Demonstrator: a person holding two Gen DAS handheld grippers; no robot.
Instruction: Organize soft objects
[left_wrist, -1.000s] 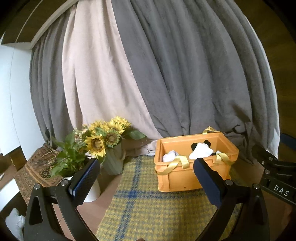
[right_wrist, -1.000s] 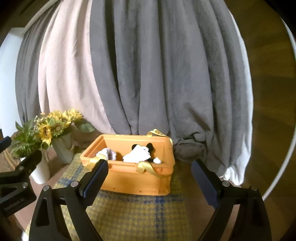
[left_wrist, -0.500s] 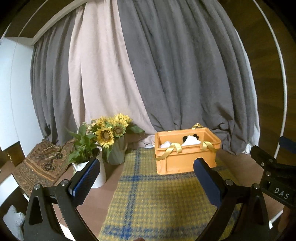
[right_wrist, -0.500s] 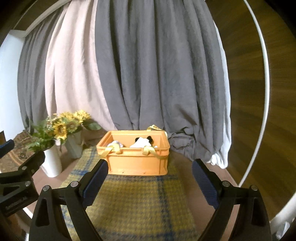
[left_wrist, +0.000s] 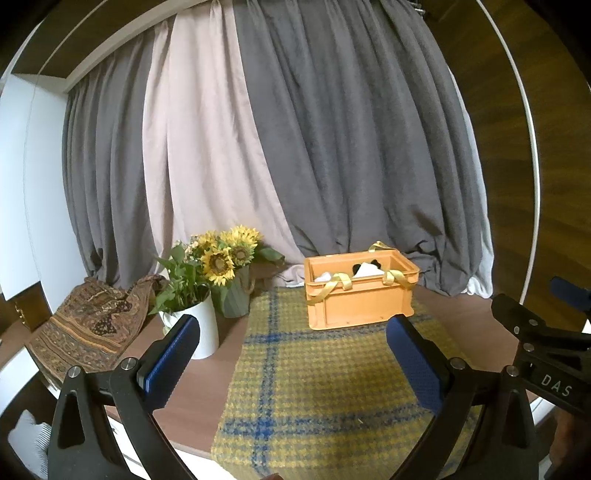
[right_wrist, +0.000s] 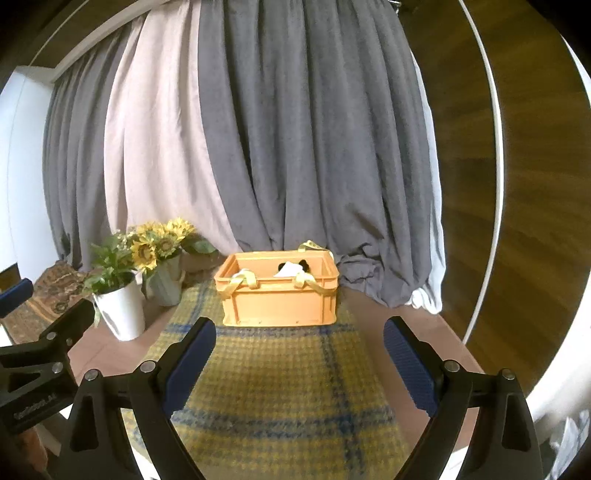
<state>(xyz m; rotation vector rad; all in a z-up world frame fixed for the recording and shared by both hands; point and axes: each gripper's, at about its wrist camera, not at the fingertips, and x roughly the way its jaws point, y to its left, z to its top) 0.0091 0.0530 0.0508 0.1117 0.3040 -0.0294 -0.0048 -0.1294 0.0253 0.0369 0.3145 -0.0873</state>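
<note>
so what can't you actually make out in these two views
- Orange crate contents: both views show only white and black soft tops above the rim; the walls hide the rest.
- Patterned cloth: mostly blocked by the left gripper in the right view.
- Plaid mat: near end cut off by the frame and gripper fingers.

**Lighting and picture quality, both wrist views**

Soft, even daylight; pale curtain (left_wrist: 207, 155) glows at 11 o'clock. Faint shadows. Strong fisheye bowing and dark vignette at every rim. Wood wall (right_wrist: 517, 184) smeared at 3 o'clock. Centre fairly sharp.
</note>
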